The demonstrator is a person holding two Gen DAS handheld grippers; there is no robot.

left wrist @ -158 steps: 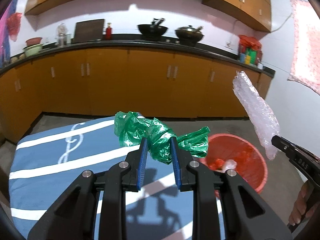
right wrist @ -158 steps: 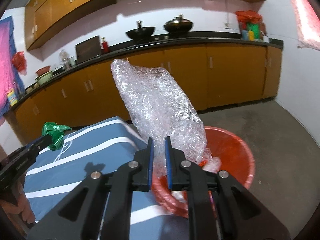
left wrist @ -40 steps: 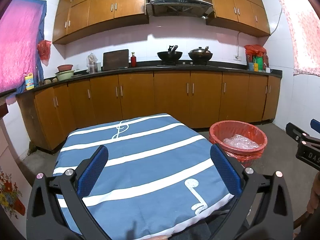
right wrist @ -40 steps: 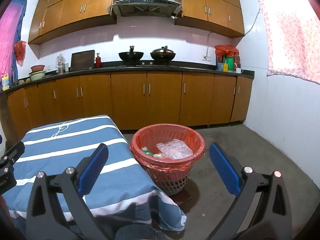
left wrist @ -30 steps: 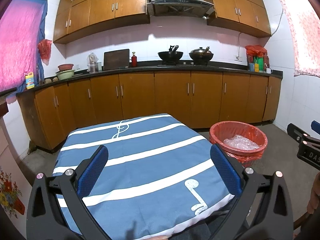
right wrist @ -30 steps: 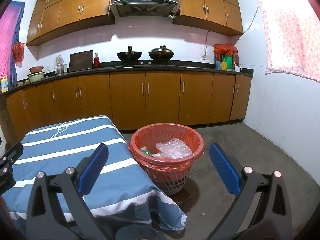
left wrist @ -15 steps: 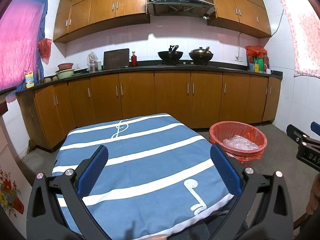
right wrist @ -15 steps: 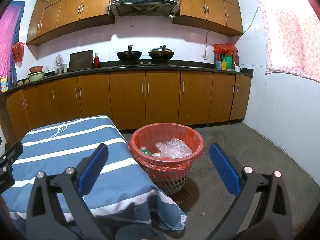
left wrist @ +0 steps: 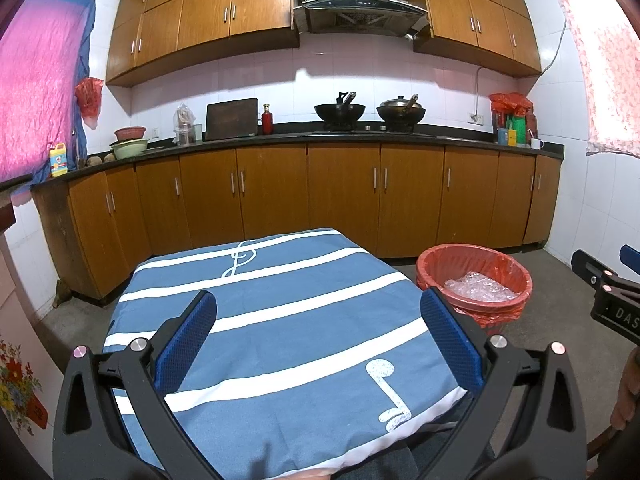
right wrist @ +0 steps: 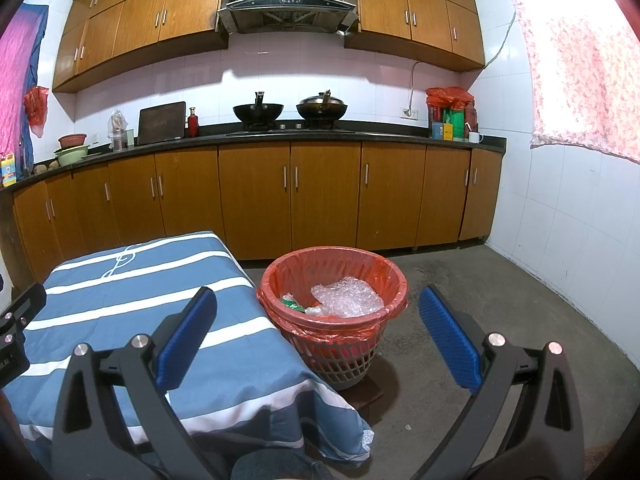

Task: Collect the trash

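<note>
Now both claws are gaping wide and holding nothing: the left claw [left wrist: 318, 344] is hovering over the striped worktop [left wrist: 280, 320], the right claw [right wrist: 318, 336] beside it, while bubble wrap [right wrist: 347, 297] and a green bag [right wrist: 291, 303] are lying inside the red bin [right wrist: 384, 270].

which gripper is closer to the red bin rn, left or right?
Right. The right gripper is open just short of the red bin; the left gripper is open over the striped table, the bin off to its right.

Black grippers [left wrist: 318, 338] — blue ribbed pads [left wrist: 186, 340]
</note>
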